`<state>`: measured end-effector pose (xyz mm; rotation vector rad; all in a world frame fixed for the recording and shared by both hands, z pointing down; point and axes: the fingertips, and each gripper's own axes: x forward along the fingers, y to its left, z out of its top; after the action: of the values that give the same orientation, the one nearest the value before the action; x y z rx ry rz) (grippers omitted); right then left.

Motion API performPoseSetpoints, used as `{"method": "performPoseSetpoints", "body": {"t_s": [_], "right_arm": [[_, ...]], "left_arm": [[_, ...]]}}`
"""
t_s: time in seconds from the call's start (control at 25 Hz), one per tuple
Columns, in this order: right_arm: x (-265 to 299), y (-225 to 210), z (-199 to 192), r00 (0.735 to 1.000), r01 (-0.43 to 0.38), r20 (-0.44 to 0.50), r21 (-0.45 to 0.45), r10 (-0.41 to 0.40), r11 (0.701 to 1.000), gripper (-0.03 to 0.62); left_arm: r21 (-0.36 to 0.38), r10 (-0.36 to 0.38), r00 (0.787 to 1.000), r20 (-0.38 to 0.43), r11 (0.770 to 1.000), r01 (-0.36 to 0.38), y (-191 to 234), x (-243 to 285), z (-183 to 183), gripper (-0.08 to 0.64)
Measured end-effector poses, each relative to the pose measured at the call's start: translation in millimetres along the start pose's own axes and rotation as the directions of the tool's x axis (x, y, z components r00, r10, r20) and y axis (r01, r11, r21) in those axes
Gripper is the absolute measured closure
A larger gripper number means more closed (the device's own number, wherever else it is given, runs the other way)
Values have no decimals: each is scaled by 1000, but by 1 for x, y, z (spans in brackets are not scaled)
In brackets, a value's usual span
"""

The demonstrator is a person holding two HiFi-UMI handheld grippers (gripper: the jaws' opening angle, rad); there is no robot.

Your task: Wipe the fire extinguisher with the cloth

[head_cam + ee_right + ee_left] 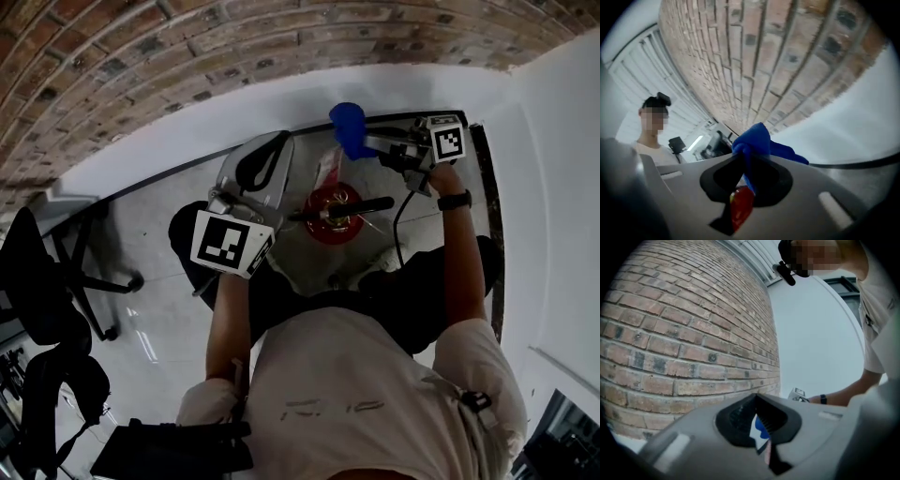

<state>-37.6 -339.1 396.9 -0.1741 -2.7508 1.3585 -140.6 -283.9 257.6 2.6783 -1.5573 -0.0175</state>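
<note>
Seen from above, a red fire extinguisher (326, 228) with a black lever across its top stands on the pale tiled floor (159, 225), close to a white wall (187, 122) below brown brickwork (141, 56). It sits between the two hand-held grippers. The right gripper (367, 142) has its jaws clamped on a bunched bright blue cloth (349, 127), held beyond the extinguisher, towards the wall. In the right gripper view the cloth (757, 140) bulges above the pinched jaw tips. The left gripper (274, 150) hangs beside the extinguisher, jaws closed together on nothing.
</note>
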Motion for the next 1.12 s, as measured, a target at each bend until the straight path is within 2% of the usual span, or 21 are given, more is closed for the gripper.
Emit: {"method": "performPoseSetpoints", "body": {"t_s": [0.08,0.16,0.2,0.32,0.52,0.6,0.68,0.8,0.88,1.0,1.08,1.12], "right_arm": [[12,34,14,992,-123,-3,-31,123,992,543],[27,47,1,976,-198,-91,-4,197,980,543],[34,45,-14,966,-205,-158,27,207,978,543],[45,18,-64,923,-154,-336,127,188,980,541],[45,-39,-116,893,-67,-410,288,187,955,543],[46,-78,-148,889,16,-432,362,153,932,543],[50,-124,-187,889,120,-447,434,98,893,543],[55,-193,-235,888,229,-459,462,10,857,543],[49,-234,-269,894,314,-443,503,-73,805,543],[40,-283,-308,874,445,-427,512,-232,735,543],[38,-300,-317,867,476,-409,505,-286,721,545],[38,-303,-317,861,485,-414,492,-295,723,546]], "left_arm": [[1,2,1000,3,1000,-2,-1,-2,1,560],[4,2,1000,-6,1000,-2,-4,-5,-1,560],[5,3,1000,-10,1000,-3,-5,-7,-2,560],[7,5,1000,-20,1000,-5,-8,-9,-5,560],[9,1,998,-62,1000,-1,-10,-7,-20,560],[6,-8,997,-82,1000,9,-12,-5,-29,560],[1,-18,993,-113,1000,18,-14,-7,-38,560],[8,-23,988,-151,1000,25,-10,-4,-52,560],[5,-11,985,-172,1000,12,-5,-3,-64,560],[3,21,980,-196,1000,-21,3,0,-78,560],[-8,35,979,-202,999,-37,7,0,-85,560],[-17,39,978,-203,999,-44,9,-1,-88,560]]}}
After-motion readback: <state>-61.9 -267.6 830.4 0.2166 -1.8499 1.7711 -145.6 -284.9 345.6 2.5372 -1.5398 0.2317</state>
